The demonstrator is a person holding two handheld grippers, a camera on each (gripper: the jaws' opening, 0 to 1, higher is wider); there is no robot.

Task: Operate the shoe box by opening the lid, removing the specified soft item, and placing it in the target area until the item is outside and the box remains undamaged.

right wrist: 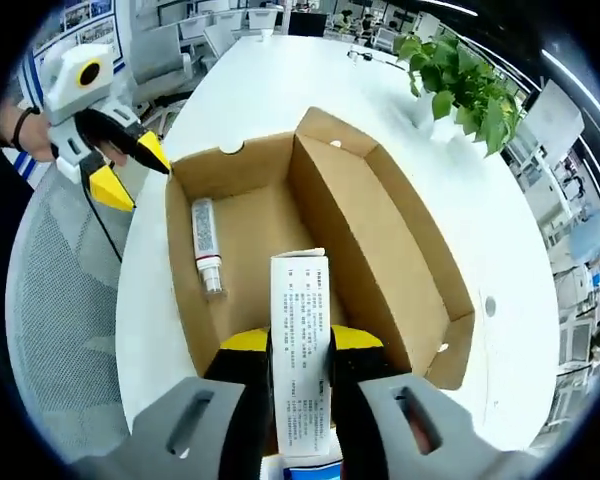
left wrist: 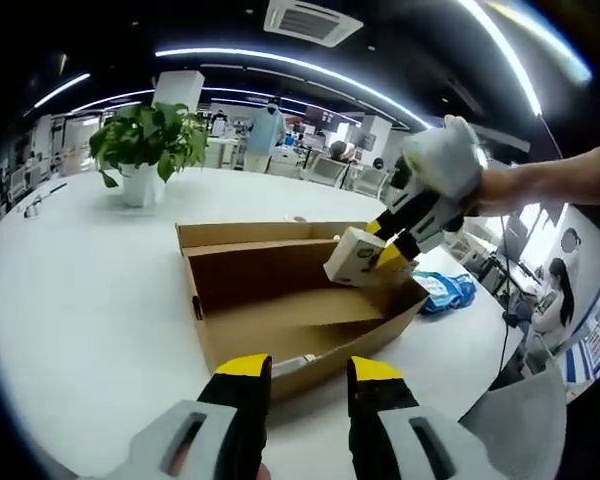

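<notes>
Brown cardboard shoe box on a white desk; white carton printed with dark text; grey tool with yellow-and-black tips.

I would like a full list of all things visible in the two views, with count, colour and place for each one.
shoe box: one, brown cardboard, open, on the table
small carton: one, white with printed text, held between the right gripper's jaws above the box
tube: one, white, lying on the box floor
table: one, white, under the box
potted plant: one, green leaves in a white pot, on the table beyond the box
blue packet: one, blue, on the table beside the box
chair: one, grey mesh, beside the table
left gripper: one, grey with yellow tips, open, near the box's edge
right gripper: one, grey with yellow tips, shut on the carton
</notes>
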